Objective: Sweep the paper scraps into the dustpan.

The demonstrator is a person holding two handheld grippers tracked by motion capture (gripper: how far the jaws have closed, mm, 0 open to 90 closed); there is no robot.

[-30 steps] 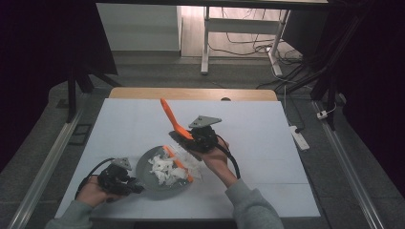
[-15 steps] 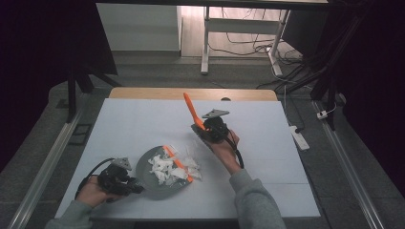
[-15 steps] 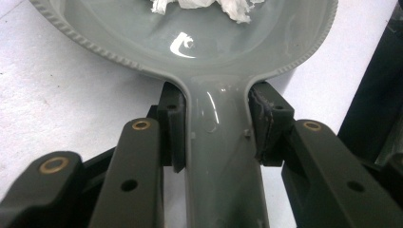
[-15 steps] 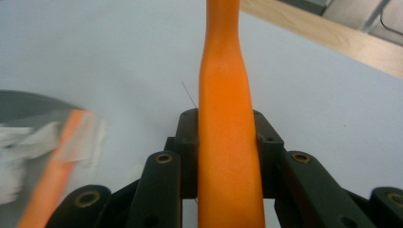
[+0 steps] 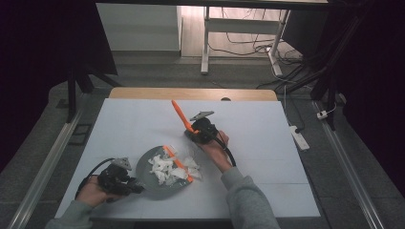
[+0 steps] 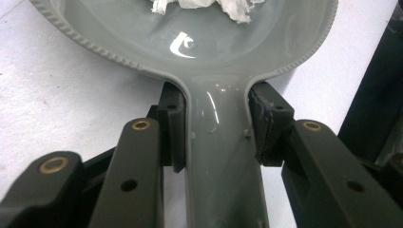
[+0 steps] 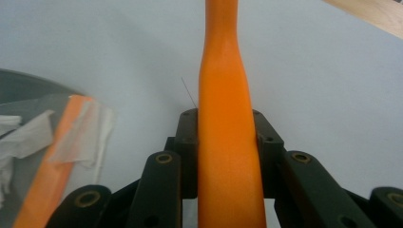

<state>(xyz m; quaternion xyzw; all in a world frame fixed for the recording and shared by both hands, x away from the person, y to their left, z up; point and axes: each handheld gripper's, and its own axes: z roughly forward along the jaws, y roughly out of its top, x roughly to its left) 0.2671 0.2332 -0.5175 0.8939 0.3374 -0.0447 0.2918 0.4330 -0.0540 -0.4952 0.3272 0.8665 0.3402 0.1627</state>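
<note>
My left gripper (image 5: 125, 180) (image 6: 216, 128) is shut on the handle (image 6: 218, 171) of a grey dustpan (image 5: 143, 172) (image 6: 214, 61) that lies flat near the table's front left. White paper scraps (image 5: 165, 167) (image 6: 199, 4) (image 7: 19, 128) are heaped in the pan, and an orange strip (image 5: 177, 164) (image 7: 52, 161) lies along its right edge. To the pan's upper right, my right gripper (image 5: 193, 130) (image 7: 223, 142) is shut on a long orange handle (image 5: 180, 114) (image 7: 223, 109), which slants up and away to the left. What is at the handle's lower end is hidden.
The white table top (image 5: 258, 129) has a wooden strip (image 5: 191, 93) along its far edge. A power strip (image 5: 298, 136) lies on the floor to the right, and white desk legs (image 5: 205, 47) with cables stand beyond the table.
My right gripper, with the orange handle, swung right, then came back left and lower. The left gripper and dustpan stayed still.
</note>
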